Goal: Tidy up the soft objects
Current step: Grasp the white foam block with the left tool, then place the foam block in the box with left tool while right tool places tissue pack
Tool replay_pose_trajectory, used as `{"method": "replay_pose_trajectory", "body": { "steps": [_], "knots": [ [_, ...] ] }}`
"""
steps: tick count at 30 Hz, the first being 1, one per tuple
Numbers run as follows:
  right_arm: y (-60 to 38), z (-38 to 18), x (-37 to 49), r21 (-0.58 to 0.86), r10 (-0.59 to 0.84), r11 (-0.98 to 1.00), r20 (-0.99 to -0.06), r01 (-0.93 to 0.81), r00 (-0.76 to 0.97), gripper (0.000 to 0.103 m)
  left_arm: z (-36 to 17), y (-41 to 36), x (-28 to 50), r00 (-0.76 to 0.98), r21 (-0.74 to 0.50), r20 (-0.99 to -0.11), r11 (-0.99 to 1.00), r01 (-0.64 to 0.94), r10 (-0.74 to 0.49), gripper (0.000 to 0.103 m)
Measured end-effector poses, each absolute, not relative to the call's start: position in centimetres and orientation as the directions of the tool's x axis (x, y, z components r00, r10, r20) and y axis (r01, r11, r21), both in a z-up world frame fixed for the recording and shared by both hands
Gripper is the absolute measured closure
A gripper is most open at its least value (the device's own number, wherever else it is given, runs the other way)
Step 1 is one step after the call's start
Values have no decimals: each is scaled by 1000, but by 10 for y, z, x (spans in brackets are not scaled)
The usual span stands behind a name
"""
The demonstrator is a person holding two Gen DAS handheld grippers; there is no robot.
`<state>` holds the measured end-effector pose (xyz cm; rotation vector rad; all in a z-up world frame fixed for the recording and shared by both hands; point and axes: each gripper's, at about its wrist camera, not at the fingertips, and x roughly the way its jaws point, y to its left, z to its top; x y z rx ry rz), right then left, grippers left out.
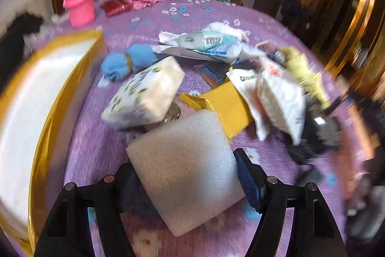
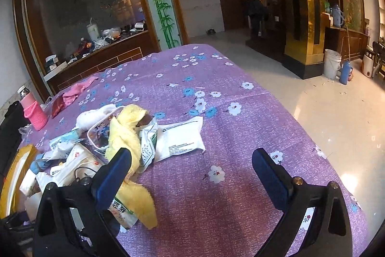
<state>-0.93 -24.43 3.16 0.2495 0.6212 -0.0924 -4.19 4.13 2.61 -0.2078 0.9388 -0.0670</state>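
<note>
L gripper (image 1: 186, 175) had its jaws round the white foam block (image 1: 185, 168) at btm centre of the left wrist view, pads right by its sides; real pinch or not, couldn't tell. R gripper (image 2: 192, 166) gaped wide, nothing in it, over the purple cloth (image 2: 216, 196). Yellow towel (image 2: 128, 136) lay by its left finger. Gold box (image 1: 45, 127) sat at frame left

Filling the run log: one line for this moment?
left gripper: around foam block, contact unclear | right gripper: open, empty | yellow towel: on pile | box: at left
</note>
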Motion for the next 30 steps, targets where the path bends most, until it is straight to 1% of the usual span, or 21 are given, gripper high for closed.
{"method": "replay_pose_trajectory", "body": {
  "steps": [3, 7, 11, 15, 17, 19, 20, 22, 24, 25, 26, 28, 30],
  "knots": [
    [-247, 31, -9, 206, -20, 963, -590, 174, 807, 3, 49, 63, -68, 634, -307, -739, 952, -17, -227, 27],
    [-249, 26, -4, 197, -27, 962, -613, 187, 789, 3, 81, 91, -102, 690, -360, -675, 933, 4, -263, 27],
    [-249, 22, -1, 194, -28, 962, -630, 192, 776, 3, 98, 118, -130, 744, -376, -616, 927, 10, -258, 27],
    [-244, 27, -3, 208, -5, 961, -649, 185, 760, 3, 102, 146, -146, 769, -360, -598, 933, -3, -228, 27],
    [-230, 47, -11, 234, 51, 964, -635, 130, 771, 3, 100, 160, -154, 782, -365, -582, 931, -5, -223, 27],
    [-205, 71, -18, 231, 99, 971, -613, 57, 784, 3, 97, 174, -161, 801, -370, -562, 929, -18, -208, 27],
    [-182, 85, -22, 215, 139, 977, -602, -8, 786, 3, 96, 178, -161, 805, -375, -558, 927, -25, -204, 27],
    [-138, 101, -25, 183, 222, 973, -609, -138, 762, 3, 91, 191, -165, 807, -403, -553, 914, -43, -206, 27],
    [-83, 101, -22, 186, 341, 938, -647, -292, 682, 5, 90, 197, -168, 808, -410, -552, 911, -51, -204, 27],
    [-59, 97, -17, 198, 380, 919, -673, -341, 635, 10, 91, 202, -171, 811, -408, -551, 911, -58, -196, 27],
    [-41, 92, -14, 208, 401, 907, -691, -366, 601, 15, 91, 206, -174, 813, -409, -549, 911, -62, -192, 27],
    [-3, 80, -2, 220, 427, 886, -731, -409, 533, 18, 94, 216, -179, 821, -409, -543, 910, -72, -179, 27],
    [22, 69, 11, 216, 419, 883, -763, -417, 493, 21, 96, 225, -182, 826, -403, -540, 911, -85, -162, 27]
  ]
}}
